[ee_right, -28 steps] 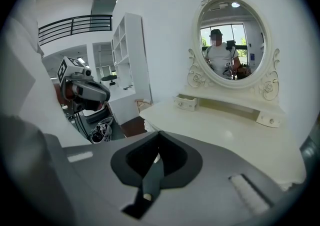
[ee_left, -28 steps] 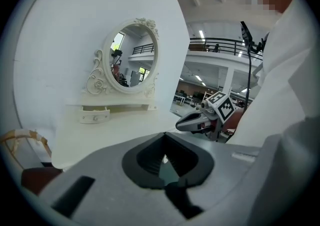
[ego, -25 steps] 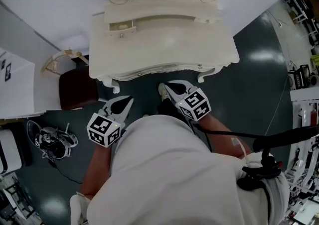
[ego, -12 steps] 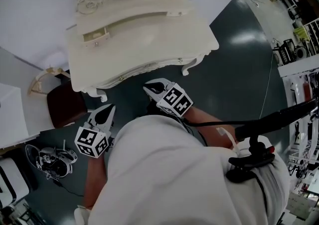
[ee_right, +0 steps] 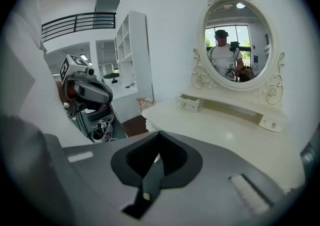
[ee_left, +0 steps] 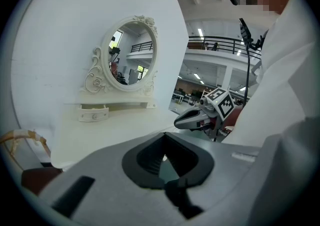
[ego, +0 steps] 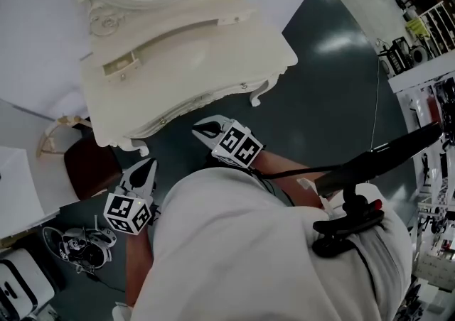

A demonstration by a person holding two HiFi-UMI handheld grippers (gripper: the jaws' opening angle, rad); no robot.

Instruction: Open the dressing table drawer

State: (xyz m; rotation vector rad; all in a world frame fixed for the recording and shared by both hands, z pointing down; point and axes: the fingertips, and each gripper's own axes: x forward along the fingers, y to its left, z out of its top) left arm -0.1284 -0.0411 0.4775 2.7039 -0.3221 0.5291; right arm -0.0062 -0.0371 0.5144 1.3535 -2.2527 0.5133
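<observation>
Small drawer (ego: 117,66) at the left of the dressing table (ego: 206,64) shelf stood drawn out, its hollow showing, much as the task asks. You held the left gripper (ego: 148,165) and right gripper (ego: 201,128) well short of the table, both with jaws closed on nothing.

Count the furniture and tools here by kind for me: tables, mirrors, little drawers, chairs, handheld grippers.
Dressing table: 1
Mirror: 1
Little drawers: 2
Chair: 1
Grippers, left gripper and right gripper: 2
Total: 7
</observation>
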